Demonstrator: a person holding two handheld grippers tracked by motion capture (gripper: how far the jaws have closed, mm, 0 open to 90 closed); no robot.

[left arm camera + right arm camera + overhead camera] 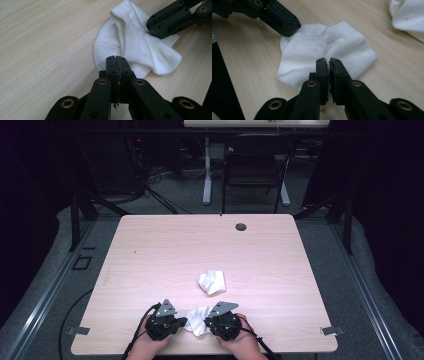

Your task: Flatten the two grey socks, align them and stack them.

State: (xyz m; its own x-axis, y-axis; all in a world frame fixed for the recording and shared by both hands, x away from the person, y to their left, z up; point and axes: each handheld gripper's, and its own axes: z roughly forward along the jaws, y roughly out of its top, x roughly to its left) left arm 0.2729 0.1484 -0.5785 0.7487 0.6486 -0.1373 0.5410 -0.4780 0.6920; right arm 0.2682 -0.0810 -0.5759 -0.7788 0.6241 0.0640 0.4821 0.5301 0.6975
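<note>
A flattened white sock [198, 316] lies near the table's front edge between my two grippers. In the left gripper view the sock [140, 50] lies just beyond my left gripper [117, 59], whose jaws are shut flat together with no cloth seen between them. In the high view that left gripper [182, 322] touches the sock's left edge. My right gripper [329, 61] hovers over the sock [329, 50] with a narrow slit between its jaws and nothing in it. From the high view the right gripper [207, 322] sits at the sock's right edge.
A second white sock [212, 281], crumpled, lies mid-table just beyond the first. The wooden table [165, 250] has a cable hole [241, 226] near its far edge. A black chair [255, 165] stands behind it. Both hands rest at the front edge.
</note>
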